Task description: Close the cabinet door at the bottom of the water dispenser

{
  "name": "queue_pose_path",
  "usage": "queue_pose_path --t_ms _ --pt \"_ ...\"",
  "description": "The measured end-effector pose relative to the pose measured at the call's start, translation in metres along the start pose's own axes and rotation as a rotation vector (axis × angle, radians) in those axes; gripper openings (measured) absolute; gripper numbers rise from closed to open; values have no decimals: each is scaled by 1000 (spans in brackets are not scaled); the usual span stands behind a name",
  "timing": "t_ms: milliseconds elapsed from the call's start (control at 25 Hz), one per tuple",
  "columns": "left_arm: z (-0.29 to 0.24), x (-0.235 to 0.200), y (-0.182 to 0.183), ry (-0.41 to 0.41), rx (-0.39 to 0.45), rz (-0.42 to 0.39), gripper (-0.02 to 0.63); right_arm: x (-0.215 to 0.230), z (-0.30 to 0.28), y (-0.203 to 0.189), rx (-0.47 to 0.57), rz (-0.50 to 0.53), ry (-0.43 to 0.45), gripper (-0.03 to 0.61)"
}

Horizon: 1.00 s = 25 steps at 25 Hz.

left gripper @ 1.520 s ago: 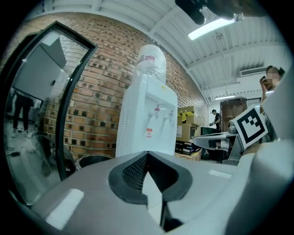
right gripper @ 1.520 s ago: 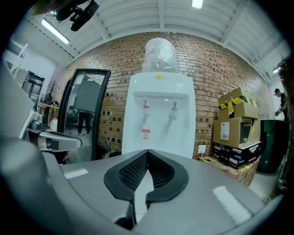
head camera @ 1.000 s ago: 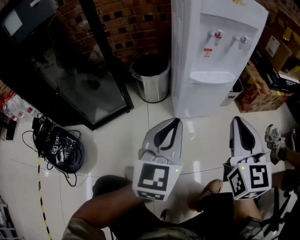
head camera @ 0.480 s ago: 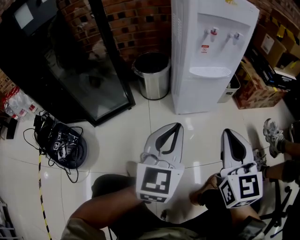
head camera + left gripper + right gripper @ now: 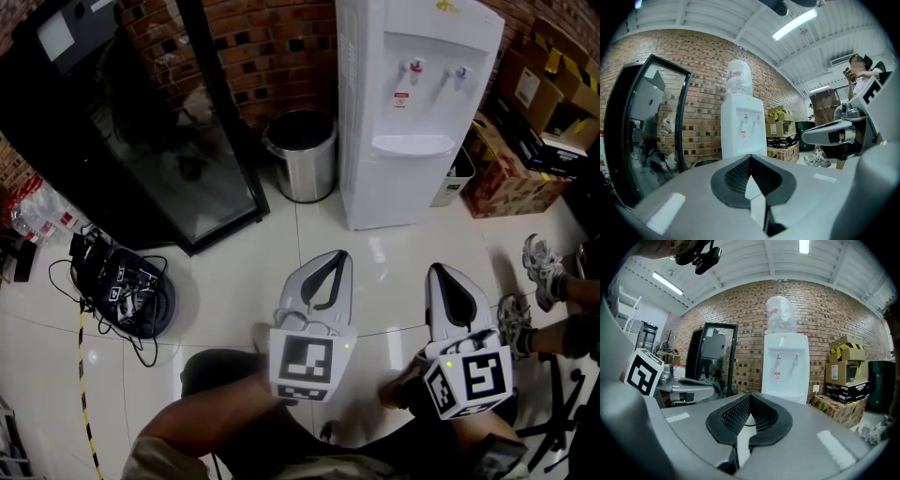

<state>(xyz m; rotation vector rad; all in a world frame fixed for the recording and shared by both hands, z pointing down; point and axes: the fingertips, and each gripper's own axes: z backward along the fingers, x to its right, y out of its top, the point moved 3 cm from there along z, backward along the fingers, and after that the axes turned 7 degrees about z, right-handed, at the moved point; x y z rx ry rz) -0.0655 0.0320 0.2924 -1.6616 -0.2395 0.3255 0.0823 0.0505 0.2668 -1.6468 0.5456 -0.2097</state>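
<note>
The left hand-held gripper (image 5: 339, 256) and right hand-held gripper (image 5: 439, 272), jaws together and empty, hang above the floor (image 5: 253, 262) well apart from the water dispenser (image 5: 403, 103) by the brick wall, whose bottom cabinet door (image 5: 394, 192) looks flush and shut, the task apparently done.

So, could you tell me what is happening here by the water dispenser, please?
A person holds a gripper in each hand and stands back from the white water dispenser on the tiled floor. The left gripper and the right gripper both point towards it, fingers shut, empty and touching nothing. From the head view, the cabinet door at the bottom looks flush with the front, so it seems closed.
</note>
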Motion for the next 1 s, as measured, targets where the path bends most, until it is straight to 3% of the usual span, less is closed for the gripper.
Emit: queue_pose_path --t_ms 1000 --pt "-2 -1 7 -2 7 52 0 3 -9 1 -9 -3 -11 0"
